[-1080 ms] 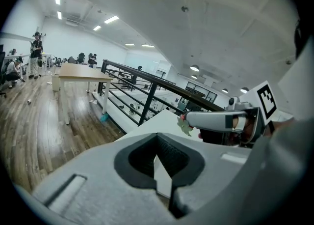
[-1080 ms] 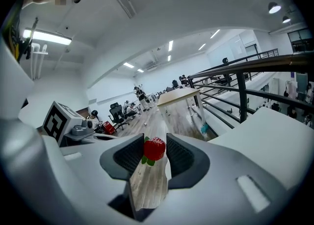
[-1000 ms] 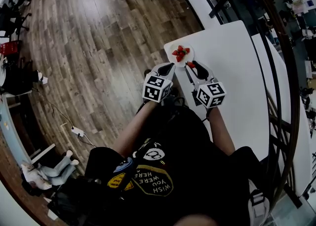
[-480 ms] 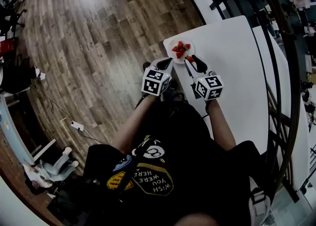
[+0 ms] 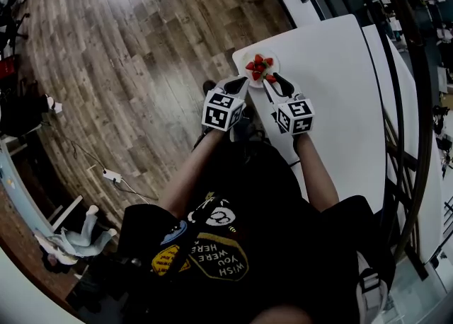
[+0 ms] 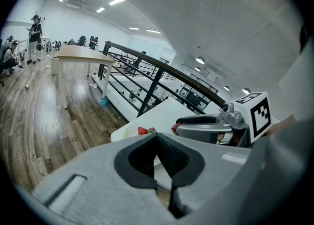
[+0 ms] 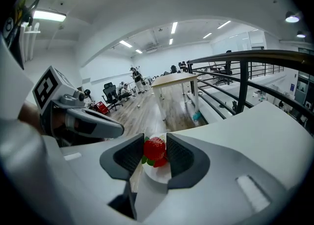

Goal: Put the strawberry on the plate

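A small white plate at the near left corner of the white table carries a few red strawberries. My right gripper is shut on one more strawberry, pinched between both pads just over the plate's near rim. My left gripper hangs beside the table's left edge, left of the plate, jaws together and empty. In the left gripper view its closed pads point at the plated strawberries, with the right gripper alongside.
A dark metal railing runs along the table's far side. Wooden floor lies to the left, below the table edge. More white tabletop stretches to the right of the plate. Desks, chairs and people stand far off in the hall.
Both grippers have moved forward and down towards the plate. The strawberry in the right gripper has gone from short of the plate to over its near rim.
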{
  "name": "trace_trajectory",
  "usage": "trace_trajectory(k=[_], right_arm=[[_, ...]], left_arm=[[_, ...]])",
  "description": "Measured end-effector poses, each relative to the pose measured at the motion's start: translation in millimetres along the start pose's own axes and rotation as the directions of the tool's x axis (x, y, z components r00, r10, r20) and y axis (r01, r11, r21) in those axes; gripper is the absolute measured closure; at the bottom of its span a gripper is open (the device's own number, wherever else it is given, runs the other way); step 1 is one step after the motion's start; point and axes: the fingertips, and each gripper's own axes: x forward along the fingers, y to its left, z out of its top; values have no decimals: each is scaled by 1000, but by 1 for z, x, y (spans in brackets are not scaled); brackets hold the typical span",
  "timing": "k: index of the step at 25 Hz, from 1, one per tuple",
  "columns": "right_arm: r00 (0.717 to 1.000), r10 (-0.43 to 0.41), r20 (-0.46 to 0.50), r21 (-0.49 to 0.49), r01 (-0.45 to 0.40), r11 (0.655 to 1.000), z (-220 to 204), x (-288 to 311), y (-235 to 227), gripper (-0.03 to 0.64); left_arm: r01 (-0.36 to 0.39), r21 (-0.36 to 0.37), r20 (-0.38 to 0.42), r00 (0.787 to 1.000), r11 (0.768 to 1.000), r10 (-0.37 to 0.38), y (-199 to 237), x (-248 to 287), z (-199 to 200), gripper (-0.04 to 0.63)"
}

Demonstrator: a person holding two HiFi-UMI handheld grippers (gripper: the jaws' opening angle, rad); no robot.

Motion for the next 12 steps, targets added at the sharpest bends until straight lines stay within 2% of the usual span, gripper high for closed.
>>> trace_trajectory(k=[4, 12], right_arm=[[1000, -18, -23, -5, 18, 1000, -11, 15, -15, 470], [994, -54, -93, 6, 55, 998, -35, 35, -32, 470]], left_arm=[[3, -17, 18, 1000, 1000, -2, 7, 11, 8, 594], [20, -48, -42, 999, 999, -22, 20, 33, -4, 594]])
